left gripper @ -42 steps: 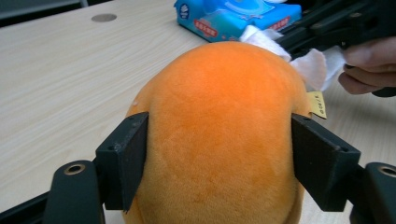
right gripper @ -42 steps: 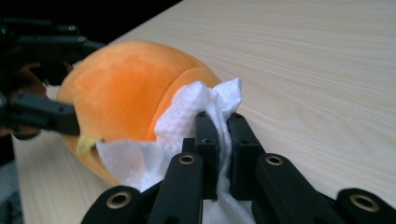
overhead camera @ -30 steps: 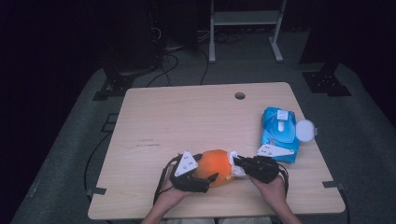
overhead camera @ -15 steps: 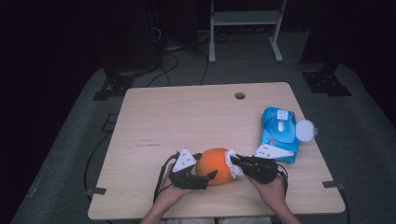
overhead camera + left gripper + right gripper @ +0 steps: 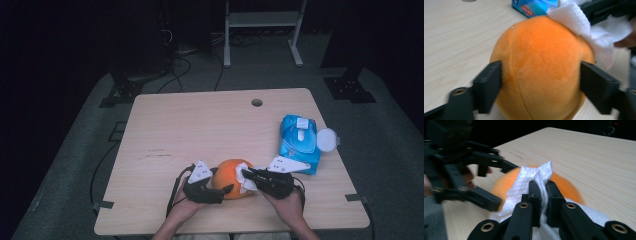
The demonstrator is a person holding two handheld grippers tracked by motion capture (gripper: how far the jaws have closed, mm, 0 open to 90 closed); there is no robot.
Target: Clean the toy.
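Orange plush ball near the table's front edge, between left gripper's just-closing jaws, pads touching its sides; white wipe pinched tight in right gripper, laid on ball's right top.

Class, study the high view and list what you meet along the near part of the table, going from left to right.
Left tool → orange plush ball → white wipe → right tool → blue wipes pack → its open white lid.
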